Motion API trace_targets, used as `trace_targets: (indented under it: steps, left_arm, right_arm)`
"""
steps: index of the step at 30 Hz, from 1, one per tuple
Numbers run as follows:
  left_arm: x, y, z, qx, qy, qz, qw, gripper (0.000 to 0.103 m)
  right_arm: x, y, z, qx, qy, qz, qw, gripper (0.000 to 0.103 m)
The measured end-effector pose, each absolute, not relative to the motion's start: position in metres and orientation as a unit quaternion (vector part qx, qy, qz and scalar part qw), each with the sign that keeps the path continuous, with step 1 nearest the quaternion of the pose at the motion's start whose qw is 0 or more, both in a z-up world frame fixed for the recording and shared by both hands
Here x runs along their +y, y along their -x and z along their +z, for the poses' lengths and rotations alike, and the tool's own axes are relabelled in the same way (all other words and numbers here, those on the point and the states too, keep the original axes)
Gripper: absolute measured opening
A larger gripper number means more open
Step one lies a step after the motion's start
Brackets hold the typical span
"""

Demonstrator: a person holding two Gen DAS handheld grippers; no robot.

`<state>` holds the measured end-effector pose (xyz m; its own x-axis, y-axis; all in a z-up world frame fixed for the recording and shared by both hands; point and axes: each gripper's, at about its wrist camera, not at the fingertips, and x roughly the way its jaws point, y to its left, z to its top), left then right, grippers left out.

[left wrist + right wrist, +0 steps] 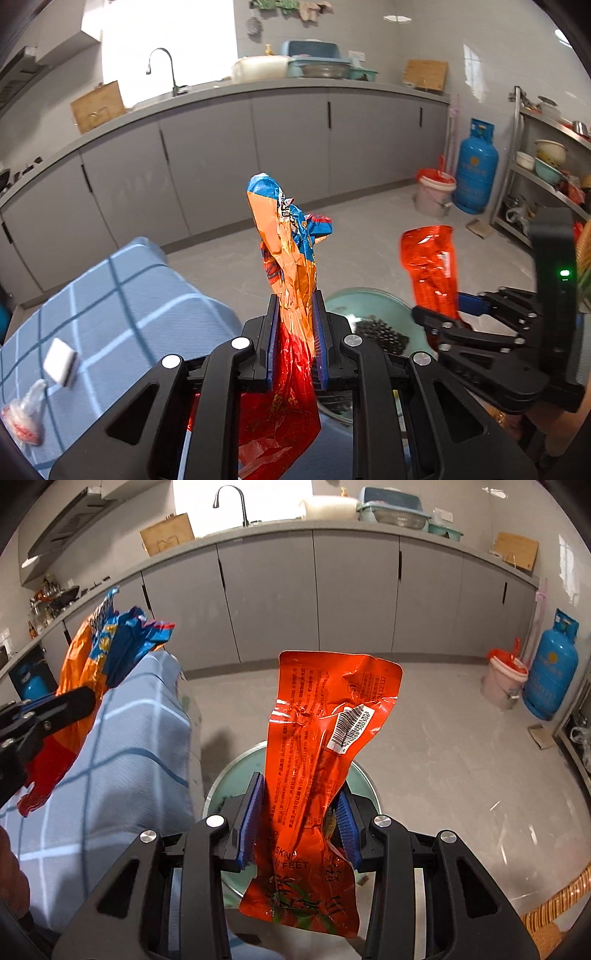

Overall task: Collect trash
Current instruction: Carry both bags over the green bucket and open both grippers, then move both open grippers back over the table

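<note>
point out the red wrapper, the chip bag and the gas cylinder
red wrapper point(317, 746): right wrist view, creased middle beside the barcode
chip bag point(291, 258): left wrist view, orange part above the pads
gas cylinder point(475, 170): left wrist view, middle of its blue body

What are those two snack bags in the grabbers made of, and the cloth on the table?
Orange-and-blue bag: thin glossy plastic film, probably; it holds sharp crinkles and glints. Red bag: similar shiny printed film, creased, with a stuck-on barcode label. Blue checked cloth: matte woven fabric, seemingly; it drapes in soft folds.

Open floor point(424, 716) is seen ahead at twelve o'clock. At nine o'clock passage is blocked by the checked cloth point(122, 738); the green bin point(236, 771), probably open-topped, lies below.
</note>
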<state>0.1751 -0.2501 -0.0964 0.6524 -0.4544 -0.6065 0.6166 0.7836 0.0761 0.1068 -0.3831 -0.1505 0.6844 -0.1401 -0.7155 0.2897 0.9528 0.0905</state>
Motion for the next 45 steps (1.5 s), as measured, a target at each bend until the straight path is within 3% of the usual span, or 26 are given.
trace_targets:
  steps: [1, 3, 4, 5, 6, 9, 16, 20, 31, 45]
  left_arm:
    - [-0.253, -0.176, -0.100, 0.295, -0.138, -0.301, 0.896, 0.021]
    - [-0.264, -0.178, -0.109, 0.305, -0.137, -0.305, 0.892, 0.049]
    - [-0.265, -0.179, -0.112, 0.305, -0.138, -0.299, 0.894, 0.076]
    - [-0.264, -0.179, -0.115, 0.301, -0.138, -0.287, 0.899, 0.083]
    - [-0.263, -0.180, -0.116, 0.301, -0.139, -0.286, 0.899, 0.083]
    - [-0.258, -0.186, -0.121, 0.310, -0.145, -0.270, 0.900, 0.083]
    - [-0.228, -0.195, -0.117, 0.316, -0.137, -0.238, 0.908, 0.083]
    - [-0.208, -0.193, -0.110, 0.310, -0.138, -0.219, 0.915, 0.090]
    - [-0.133, -0.182, -0.080, 0.274, -0.133, -0.148, 0.941, 0.091]
    - [0.005, -0.206, -0.080, 0.299, -0.091, -0.018, 0.950, 0.092]
  right_arm:
    - [-0.387, -0.110, -0.159, 0.388, -0.099, -0.115, 0.909, 0.041]
    - [-0.391, -0.117, -0.175, 0.404, -0.100, -0.109, 0.903, 0.044]
    - [-0.394, -0.118, -0.182, 0.406, -0.101, -0.111, 0.901, 0.054]
    - [-0.400, -0.119, -0.188, 0.405, -0.107, -0.122, 0.900, 0.062]
    - [-0.404, -0.117, -0.191, 0.403, -0.115, -0.128, 0.899, 0.072]
    - [-0.412, -0.111, -0.195, 0.400, -0.127, -0.141, 0.896, 0.074]
    - [-0.419, -0.087, -0.196, 0.390, -0.179, -0.153, 0.890, 0.089]
    - [-0.413, -0.083, -0.188, 0.387, -0.192, -0.147, 0.890, 0.089]
    - [-0.365, -0.096, -0.155, 0.370, -0.180, -0.103, 0.906, 0.091]
    - [-0.242, -0.148, -0.136, 0.383, -0.131, 0.011, 0.914, 0.091]
